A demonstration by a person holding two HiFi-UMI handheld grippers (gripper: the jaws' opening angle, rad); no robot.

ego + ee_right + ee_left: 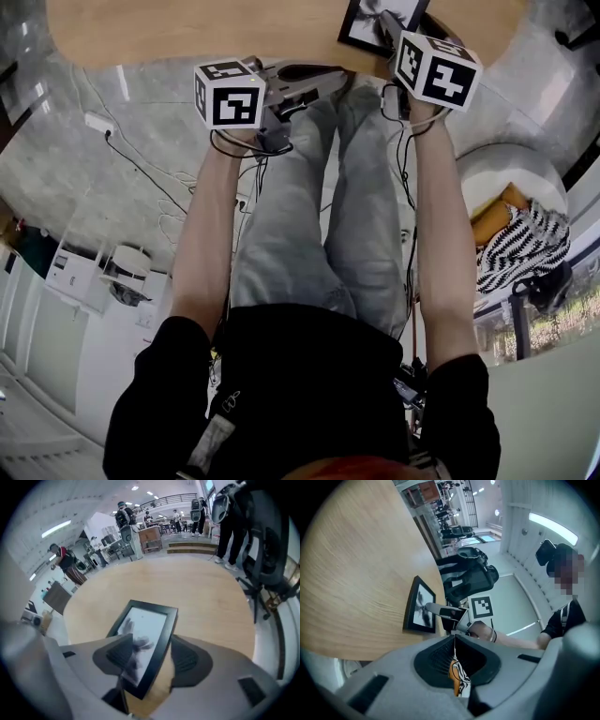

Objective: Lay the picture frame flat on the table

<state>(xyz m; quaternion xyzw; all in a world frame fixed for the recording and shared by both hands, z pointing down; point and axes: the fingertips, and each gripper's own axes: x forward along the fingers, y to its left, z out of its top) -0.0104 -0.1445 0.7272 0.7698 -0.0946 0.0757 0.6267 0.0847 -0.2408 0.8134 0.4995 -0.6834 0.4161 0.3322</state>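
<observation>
Where the round wooden table [211, 597] curves toward me, its pale top fills most of what my right side looks down on. The frame [145, 639] lies flat on it, glass up, close to the near edge. It is black-edged, with a grey, blurry picture under the glass.

My right gripper [151, 641] points steeply down over the frame with its jaws spread wide. The frame's near end sits in the gap between them. The left finger [117, 656] hangs in front of the glass, and a strip of bare tabletop shows between the frame's right edge and the right finger [187, 660]. I am not clamping it.

My left gripper [454, 637] is held nearly level, off the table's edge and well to the left of the frame. Its jaws are pressed together with nothing between them. From that side I see the right gripper's marker cube [482, 607] just beyond the frame, off the table's edge.
</observation>
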